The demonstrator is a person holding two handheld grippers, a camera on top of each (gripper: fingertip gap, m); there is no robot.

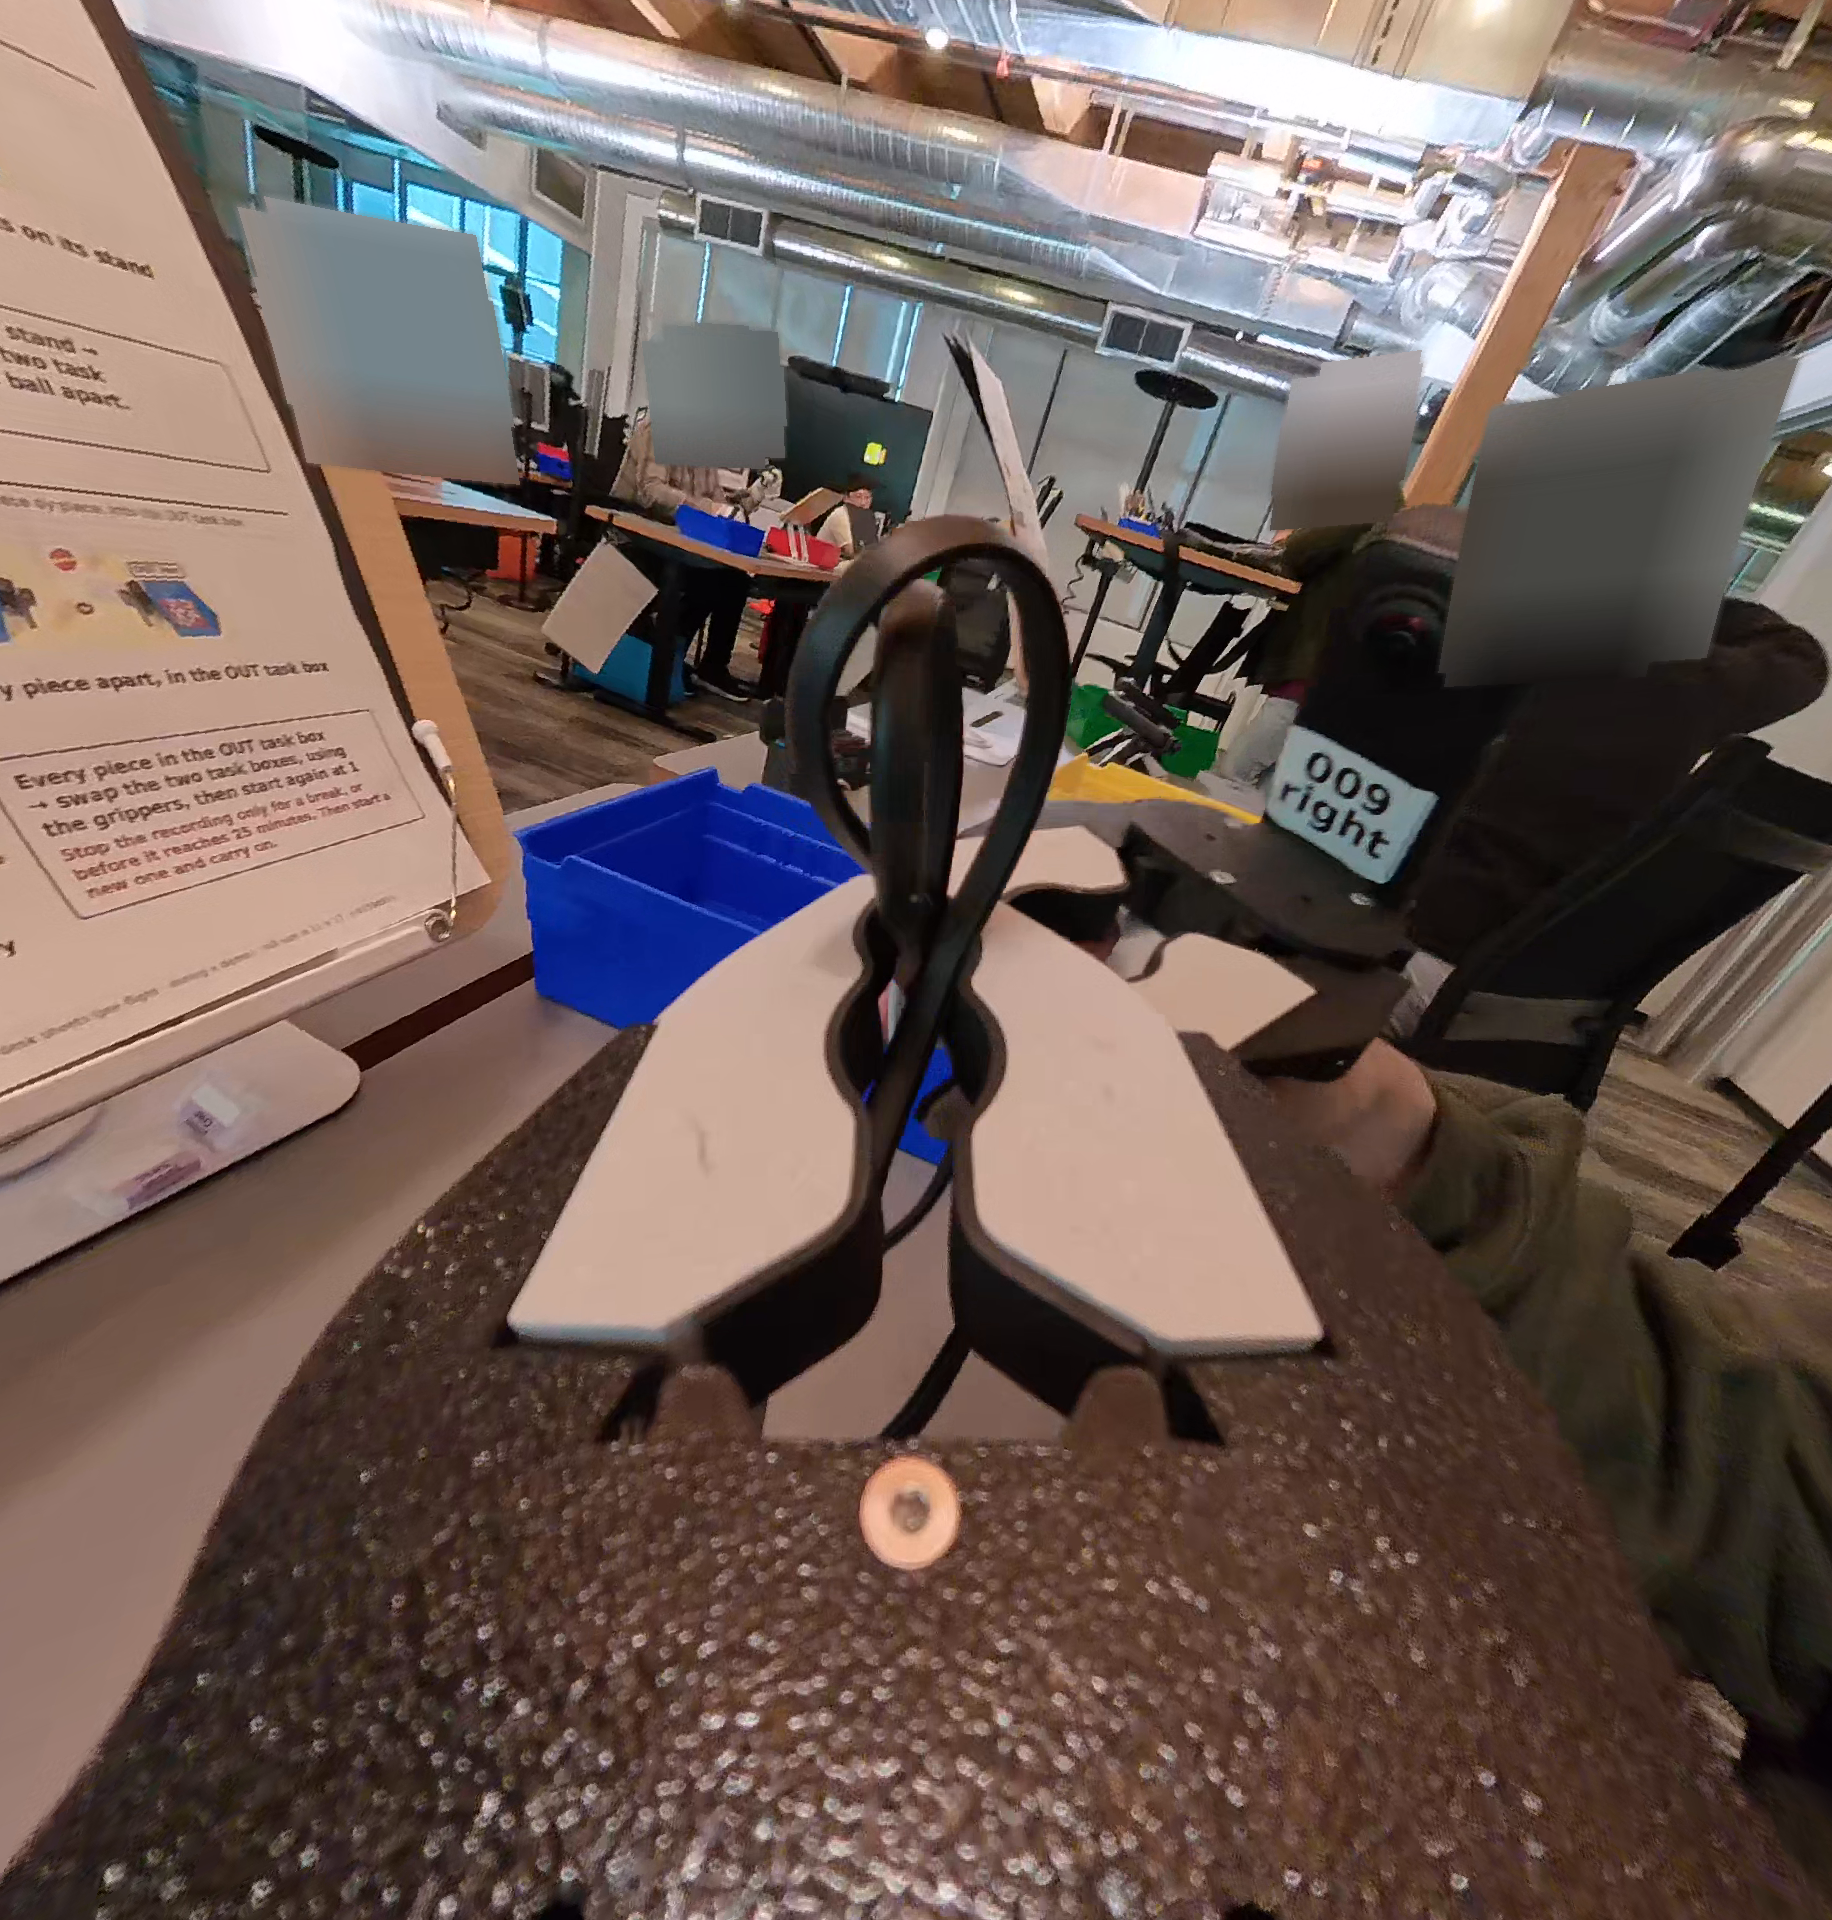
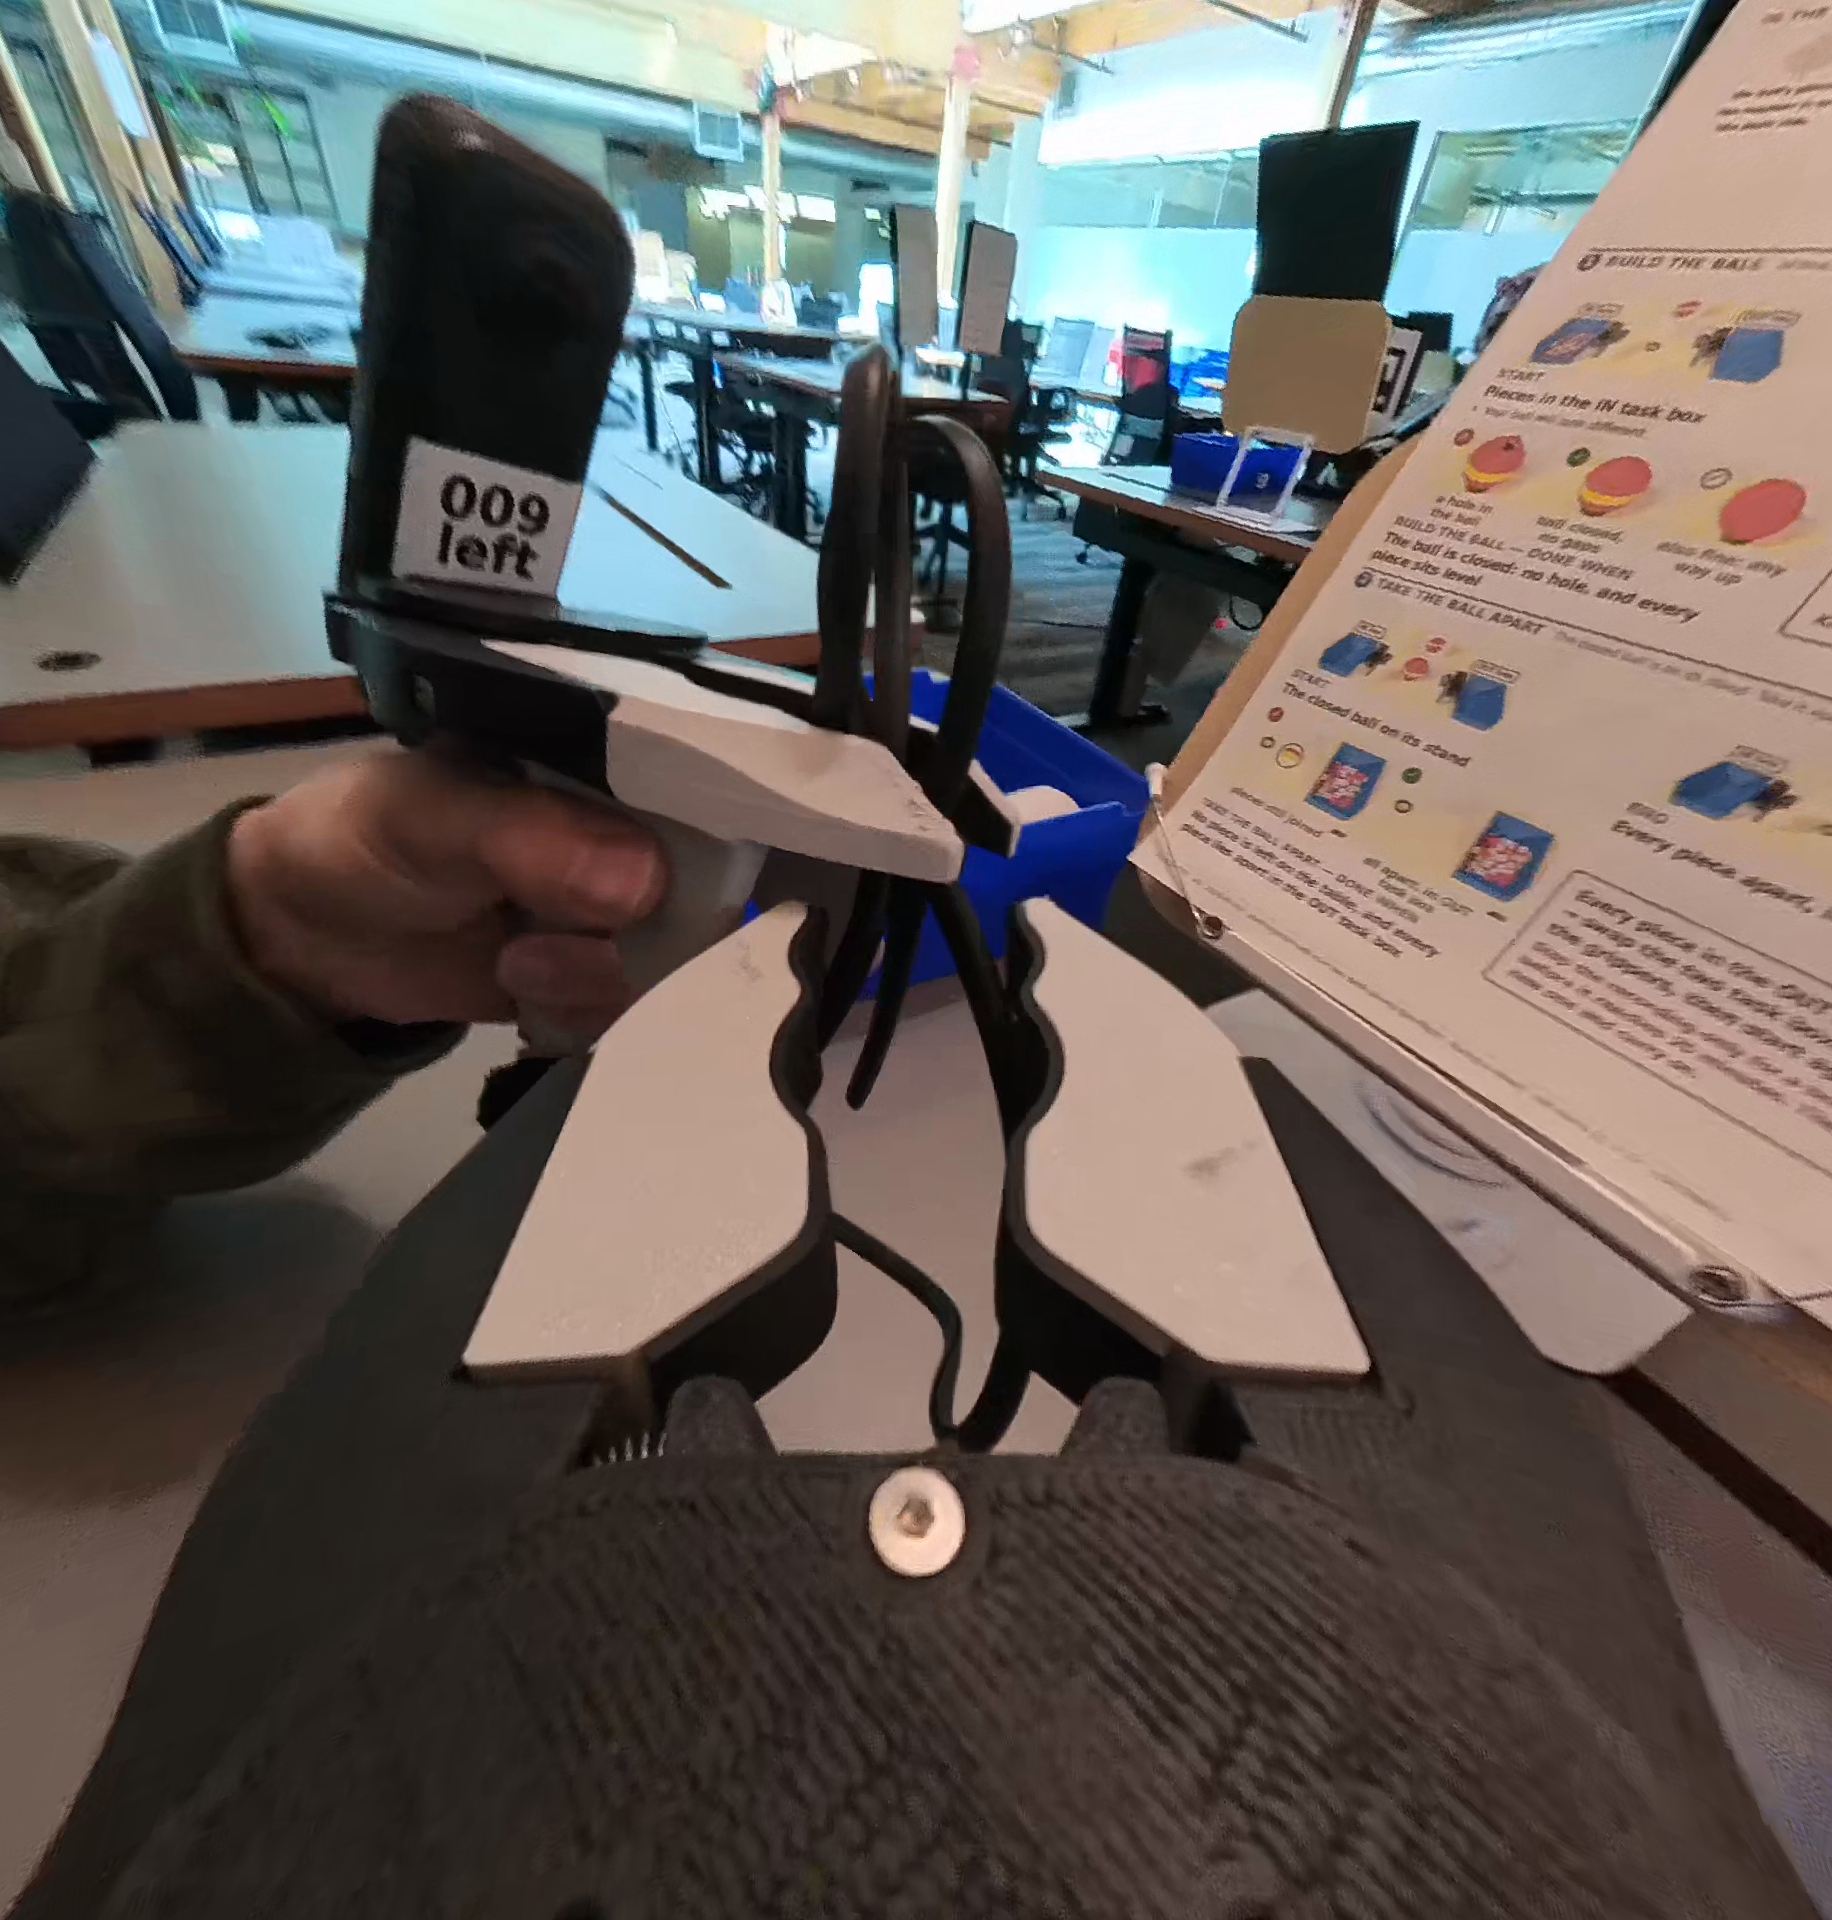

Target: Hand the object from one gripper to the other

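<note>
A black looped rubber strap stands upright out of my left gripper, which is shut on its crossed lower part. In the right wrist view the strap is pinched by the left gripper, which comes in from the left. Its loose strands hang down between the fingers of my right gripper. The right fingers are apart on either side of the strands, with a gap showing. The right gripper also shows in the left wrist view, reaching in from the right just behind the strap.
A blue bin sits on the grey table just behind the grippers; it also shows in the right wrist view. An instruction sheet on a stand is close by. A person's hand holds the left gripper. My two grippers' fingertips are within a few centimetres of each other.
</note>
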